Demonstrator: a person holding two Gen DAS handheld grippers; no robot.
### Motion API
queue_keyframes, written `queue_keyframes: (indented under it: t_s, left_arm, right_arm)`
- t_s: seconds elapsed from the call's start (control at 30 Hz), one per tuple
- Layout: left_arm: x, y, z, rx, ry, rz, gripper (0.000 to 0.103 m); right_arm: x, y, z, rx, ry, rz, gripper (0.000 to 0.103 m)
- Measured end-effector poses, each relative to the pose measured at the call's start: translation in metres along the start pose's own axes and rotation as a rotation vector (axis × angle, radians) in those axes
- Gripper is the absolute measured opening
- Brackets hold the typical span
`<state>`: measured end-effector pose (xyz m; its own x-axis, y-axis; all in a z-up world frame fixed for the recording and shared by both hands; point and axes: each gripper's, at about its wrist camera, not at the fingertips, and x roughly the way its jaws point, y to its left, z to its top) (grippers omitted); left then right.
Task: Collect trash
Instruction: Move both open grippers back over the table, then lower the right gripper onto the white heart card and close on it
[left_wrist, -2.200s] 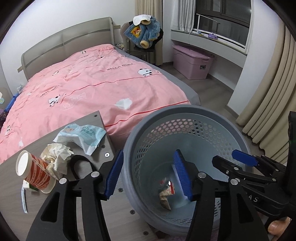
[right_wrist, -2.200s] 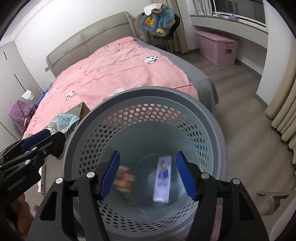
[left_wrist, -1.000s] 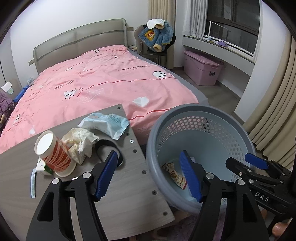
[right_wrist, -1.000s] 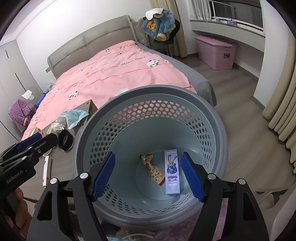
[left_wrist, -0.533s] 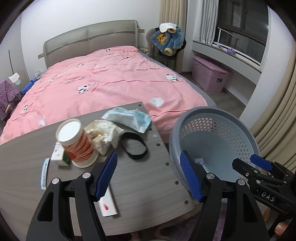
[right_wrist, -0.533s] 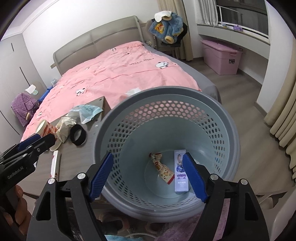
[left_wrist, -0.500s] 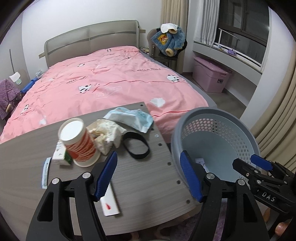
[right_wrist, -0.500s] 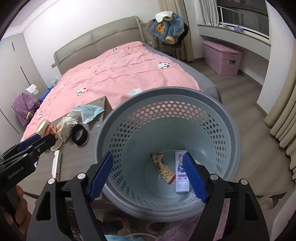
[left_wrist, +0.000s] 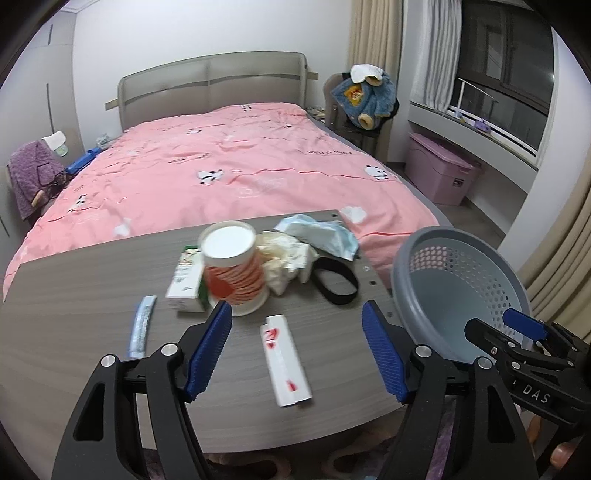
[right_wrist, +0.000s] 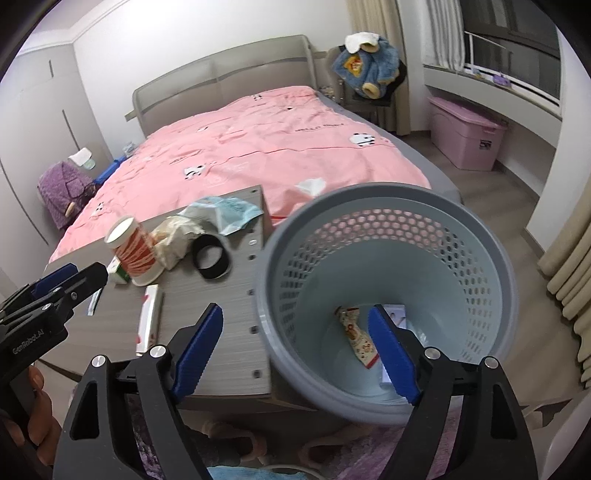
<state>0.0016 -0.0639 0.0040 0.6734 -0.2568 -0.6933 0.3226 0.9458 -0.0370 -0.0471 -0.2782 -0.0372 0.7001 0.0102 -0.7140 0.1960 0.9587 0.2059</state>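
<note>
A grey perforated basket (left_wrist: 454, 273) stands right of the grey table (left_wrist: 74, 314); it also shows in the right wrist view (right_wrist: 388, 210), with a snack wrapper (right_wrist: 356, 338) and a flat box (right_wrist: 395, 314) inside. On the table lie an orange-striped paper cup (left_wrist: 232, 269), crumpled tissue (left_wrist: 284, 254), a blue wipes pack (left_wrist: 321, 232), a black ring (left_wrist: 336, 280), a small carton (left_wrist: 186, 280), a white box (left_wrist: 284, 358) and a blue sachet (left_wrist: 140, 325). My left gripper (left_wrist: 297, 350) is open above the white box. My right gripper (right_wrist: 295, 350) is open by the basket's near rim.
A bed with a pink cover (left_wrist: 229, 173) lies behind the table. A chair with a blue jacket (left_wrist: 365, 96) and a pink storage bin (left_wrist: 439, 173) stand at the back right. Curtains (left_wrist: 561, 236) hang on the right. Purple clothes (left_wrist: 29, 177) sit at the left.
My left gripper has swung left from over the basket to over the table. My right gripper has drawn back and left, so the basket sits further right in its view.
</note>
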Motion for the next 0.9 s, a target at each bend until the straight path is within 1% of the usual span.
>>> queue_keyframes:
  t_s: [0.13, 0.47, 0.67, 0.9]
  left_arm:
    - [-0.008, 0.014, -0.006, -0.015, -0.012, 0.021, 0.070]
    - [-0.020, 0.051, -0.018, -0.077, -0.018, 0.082, 0.070]
    - [-0.020, 0.082, -0.027, -0.126, -0.006, 0.138, 0.070]
    - [-0.018, 0.120, -0.037, -0.184, 0.012, 0.200, 0.070]
  right_arm:
    - [0.002, 0.015, -0.002, -0.026, 0.005, 0.017, 0.081]
    - [0.007, 0.051, -0.010, -0.089, 0.021, 0.064, 0.082]
    - [0.016, 0.071, -0.010, -0.120, 0.038, 0.091, 0.082]
    - [0.033, 0.102, -0.014, -0.181, 0.076, 0.118, 0.082]
